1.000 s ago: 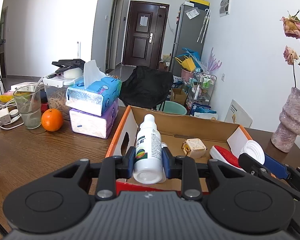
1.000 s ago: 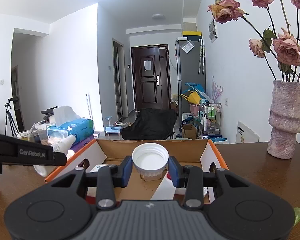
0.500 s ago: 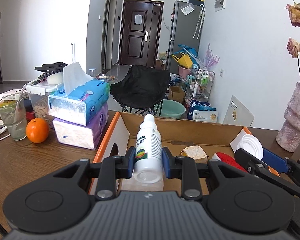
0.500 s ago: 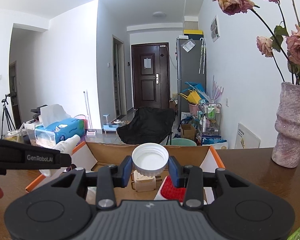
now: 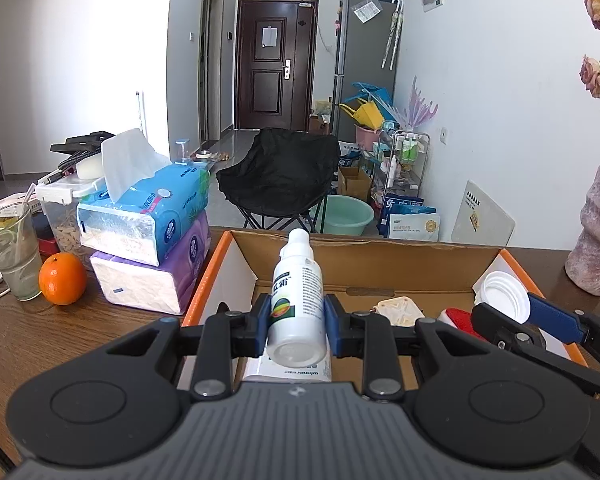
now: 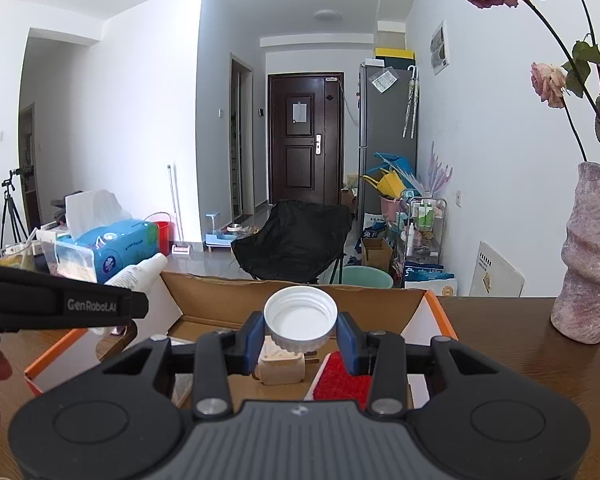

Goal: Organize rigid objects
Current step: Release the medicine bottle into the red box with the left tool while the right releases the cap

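The left gripper (image 5: 297, 316) is clamped on a white plastic bottle (image 5: 297, 300), its base toward the camera and its capped neck pointing away, held over the near left part of an open cardboard box (image 5: 364, 256). The right gripper (image 6: 301, 334) squeezes a white screw cap (image 6: 300, 317) by its rim, hollow side facing the camera, above the same box. Under the bottle a white carton (image 5: 290, 370) lies on the box floor. Further in are a cream plug adapter (image 6: 278, 366) and, right of it, a red-topped flat item (image 6: 342, 380). Left of the box, on the wooden table (image 5: 60, 336), sit stacked tissue packs (image 5: 148, 236), an orange (image 5: 63, 278) and a drinking glass (image 5: 10, 252). A mottled pink vase (image 6: 590, 256) stands far right.
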